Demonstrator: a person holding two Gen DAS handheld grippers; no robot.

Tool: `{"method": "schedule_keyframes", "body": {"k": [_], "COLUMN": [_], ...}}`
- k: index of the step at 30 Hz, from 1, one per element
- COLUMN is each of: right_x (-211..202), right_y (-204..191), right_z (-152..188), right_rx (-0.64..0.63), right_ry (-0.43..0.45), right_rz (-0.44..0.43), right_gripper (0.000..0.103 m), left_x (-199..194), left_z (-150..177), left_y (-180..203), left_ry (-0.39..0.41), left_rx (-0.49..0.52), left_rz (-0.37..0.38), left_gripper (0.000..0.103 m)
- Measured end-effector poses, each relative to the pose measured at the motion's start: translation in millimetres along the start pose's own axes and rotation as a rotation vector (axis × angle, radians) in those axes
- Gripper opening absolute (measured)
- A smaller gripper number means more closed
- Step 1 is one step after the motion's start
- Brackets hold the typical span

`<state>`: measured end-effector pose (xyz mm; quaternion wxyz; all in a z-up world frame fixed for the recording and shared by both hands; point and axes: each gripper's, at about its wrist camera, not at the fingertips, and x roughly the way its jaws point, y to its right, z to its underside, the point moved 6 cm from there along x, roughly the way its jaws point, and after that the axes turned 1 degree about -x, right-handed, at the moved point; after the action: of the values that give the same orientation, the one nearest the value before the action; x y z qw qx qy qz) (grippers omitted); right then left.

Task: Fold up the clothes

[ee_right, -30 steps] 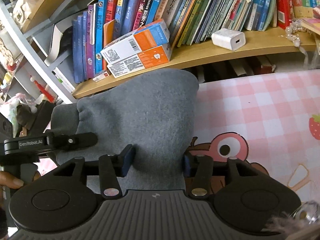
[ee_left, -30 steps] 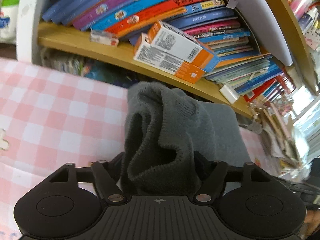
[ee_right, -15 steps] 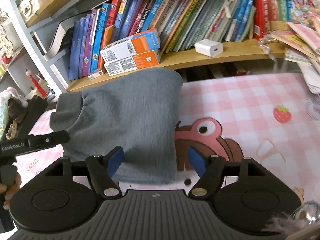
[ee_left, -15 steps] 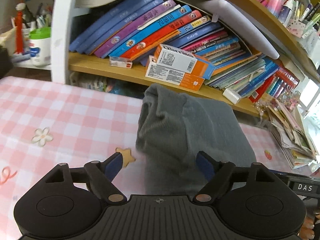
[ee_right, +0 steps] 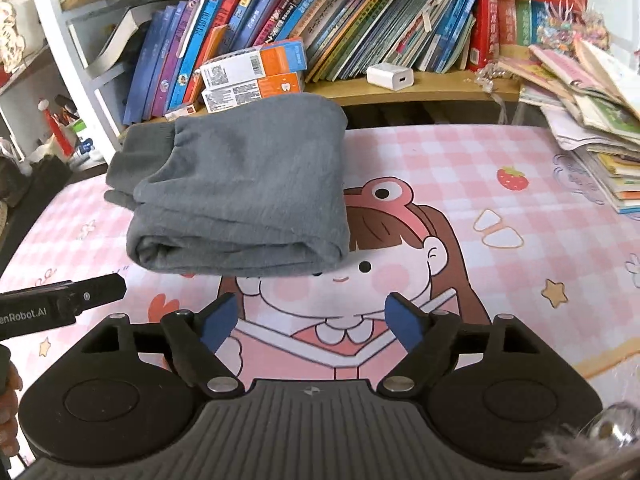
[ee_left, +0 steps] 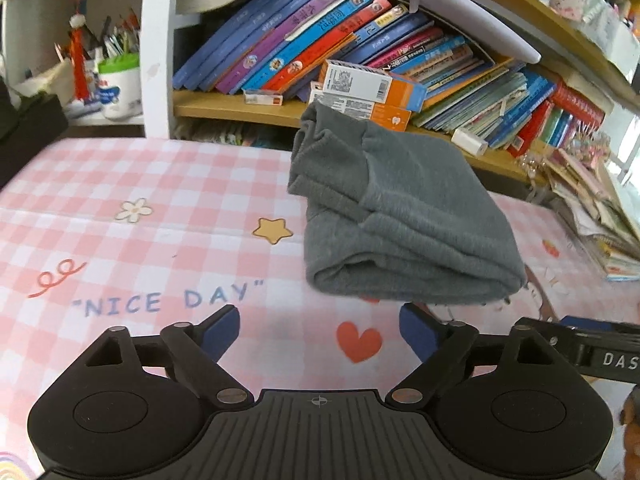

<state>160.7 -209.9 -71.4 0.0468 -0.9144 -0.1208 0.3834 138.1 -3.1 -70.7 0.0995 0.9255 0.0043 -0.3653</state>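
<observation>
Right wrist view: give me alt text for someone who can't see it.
A folded grey garment lies on a pink checked cartoon tablecloth, clear of the open, empty right gripper. Behind it, a wooden shelf holds books and two orange boxes.

Grey garment on pink check

The grey folded garment lies on a pink-and-white checked surface; the boxes are orange and white.

Beneath me spreads a pink checked cartoon-print tablecloth. Far off, a wooden shelf carries leaning colourful books, two stacked orange-and-white cartons and a white charger cube.
</observation>
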Motion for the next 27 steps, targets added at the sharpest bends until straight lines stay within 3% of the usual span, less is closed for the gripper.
{"method": "schedule_keyframes", "body": {"k": [10,27], "right_x": [-25,-38], "right_y": [-14,-22], "right_z": [24,41], "right_rx": [-0.055,-0.060], "right_ry": [0.086,0.102], "right_rz": [0.080,0.125], "right_gripper": [0.089,0.097], "left_x": [-25,-43], "left_z": [17,33], "left_y": [5,3], "left_ry": [0.076,0.088], "left_rx": [0.089,0.091], "left_rz": [-0.099,-0.105], "left_gripper": [0.100,0.102]}}
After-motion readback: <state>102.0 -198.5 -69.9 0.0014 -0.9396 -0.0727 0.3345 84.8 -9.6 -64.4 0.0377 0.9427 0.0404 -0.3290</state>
